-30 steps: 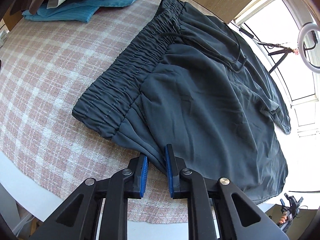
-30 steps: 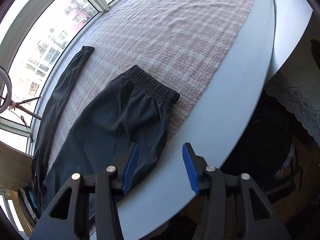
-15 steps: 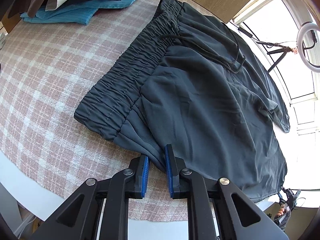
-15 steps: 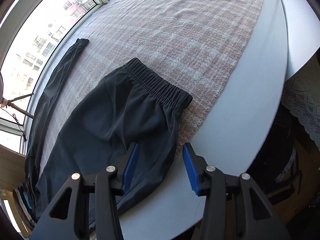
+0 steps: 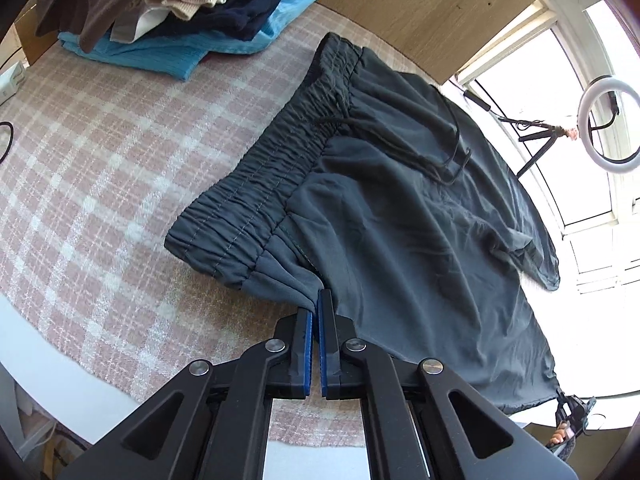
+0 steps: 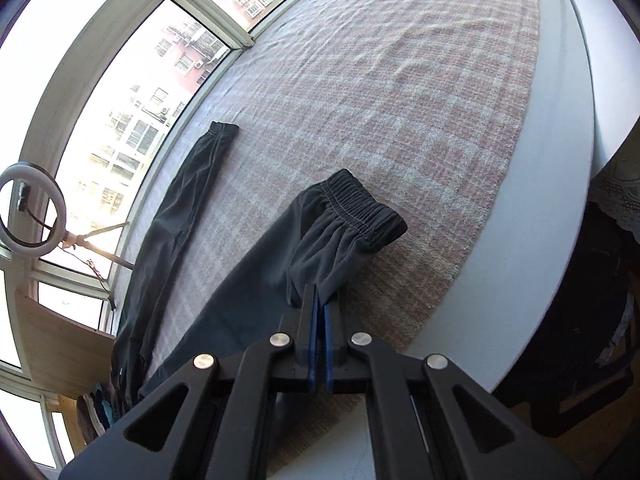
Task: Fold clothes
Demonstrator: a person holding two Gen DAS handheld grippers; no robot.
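The trousers point(image 5: 400, 216) lie spread on the plaid cloth point(image 5: 100, 168) that covers the counter point(image 6: 568, 200).

Left gripper point(image 5: 316, 312): its 2 fingers point(image 5: 305, 328) are pressed together, pinching the trouser side edge just below the waistband point(image 5: 256, 200). The fabric bunches at the fingertips; the waistband runs away from them toward the clothes pile point(image 5: 180, 12), which sits on the cloth beyond the waistband. The drawstring point(image 5: 424, 156) lies loose on the trouser front.

Right gripper point(image 6: 320, 312): its 2 fingers point(image 6: 309, 320) are pressed together, pinching the near leg just behind its elastic cuff point(image 6: 364, 208). The fabric rises in a fold from the cloth to the fingertips; the cuff rests on the cloth just beyond them. The far leg point(image 6: 188, 188) lies flat along the window side of the cloth, well apart from the near leg. A ring light point(image 6: 30, 208) stands at the window.
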